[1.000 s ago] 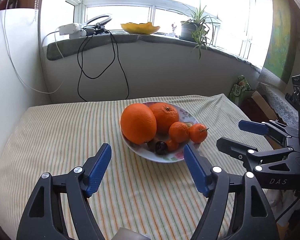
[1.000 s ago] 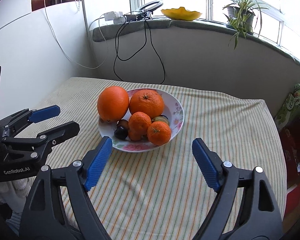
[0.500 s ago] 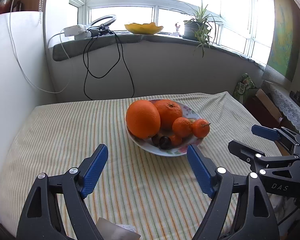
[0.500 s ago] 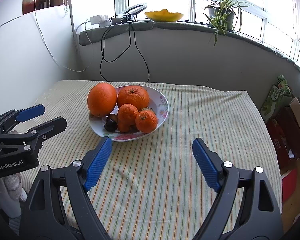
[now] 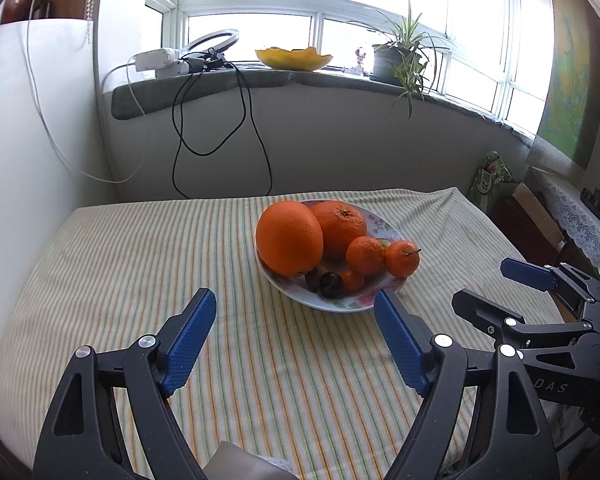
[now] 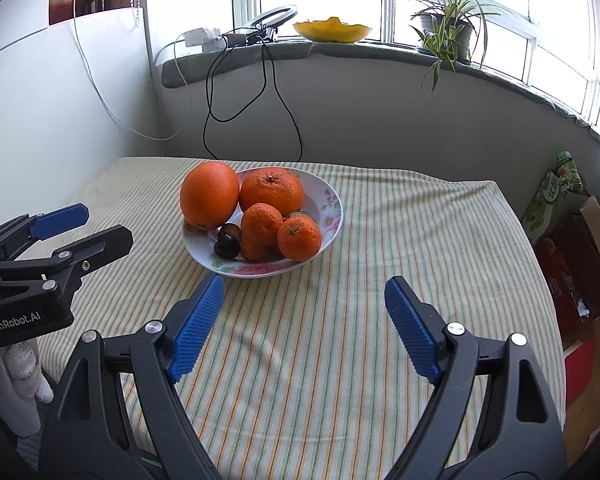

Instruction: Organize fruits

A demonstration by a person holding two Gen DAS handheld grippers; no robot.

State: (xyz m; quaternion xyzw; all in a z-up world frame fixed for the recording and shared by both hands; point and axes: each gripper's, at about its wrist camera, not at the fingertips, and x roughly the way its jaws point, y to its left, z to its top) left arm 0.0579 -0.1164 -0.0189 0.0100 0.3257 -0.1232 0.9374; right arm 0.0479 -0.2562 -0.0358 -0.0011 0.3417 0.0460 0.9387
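Note:
A white flowered plate [image 5: 384,229] [image 6: 329,200] stands on the striped tablecloth. It holds a large smooth orange [image 5: 289,239] [image 6: 209,194], a large mandarin [image 5: 339,227] [image 6: 271,190], smaller mandarins [image 5: 401,258] [image 6: 299,238] and dark small fruits [image 5: 331,284] [image 6: 226,245]. My left gripper [image 5: 296,336] is open and empty, above the cloth in front of the plate; it also shows in the right wrist view [image 6: 96,226]. My right gripper [image 6: 304,322] is open and empty, near the plate's front right; it also shows in the left wrist view [image 5: 496,292].
The striped table [image 5: 140,264] meets a white wall at the left and a curved wall behind. Black cables [image 5: 220,128] hang from the windowsill, which carries a yellow dish [image 5: 294,58] and a potted plant [image 5: 400,60]. Boxes and bags [image 6: 572,232] stand beyond the table's right edge.
Both grippers have drawn back and risen a little from the plate, which now looks smaller and farther. Both stay open and empty. The fruits have not moved.

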